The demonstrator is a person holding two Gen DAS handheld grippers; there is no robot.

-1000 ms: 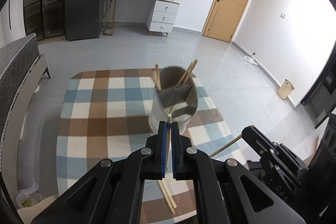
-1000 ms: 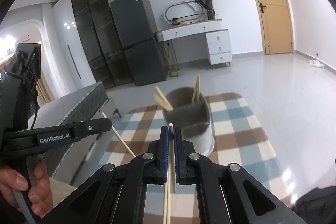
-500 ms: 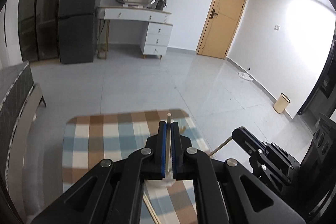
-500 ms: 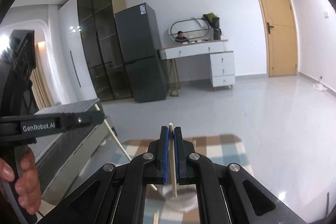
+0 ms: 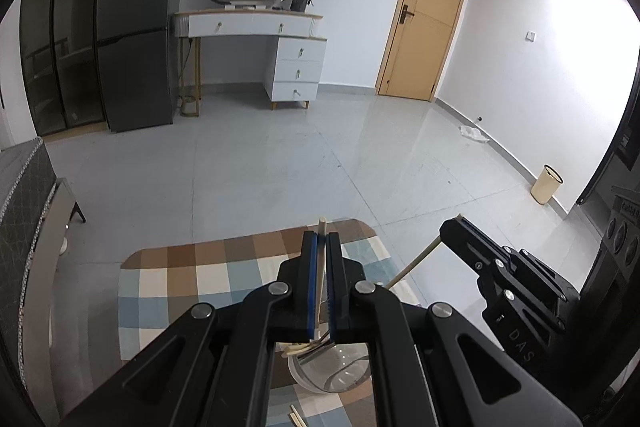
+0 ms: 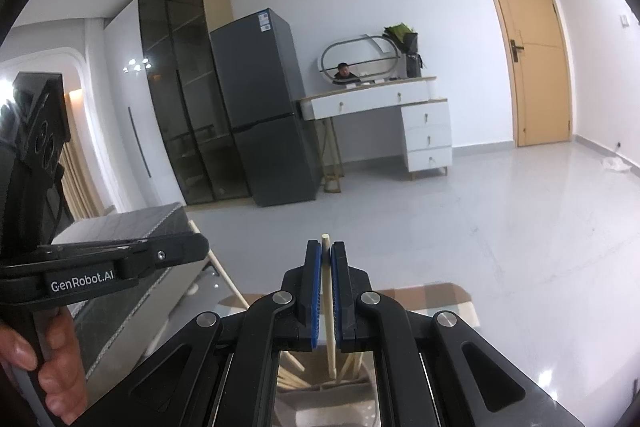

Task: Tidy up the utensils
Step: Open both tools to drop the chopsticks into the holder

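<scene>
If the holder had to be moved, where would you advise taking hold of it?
I would take the holder by its rim from above, one finger inside, at the right in the left wrist view: it stands upright and open-topped, and the chopsticks inside lean left.

Brown, blue, white checked tablecloth (image 5: 180, 279)
</scene>
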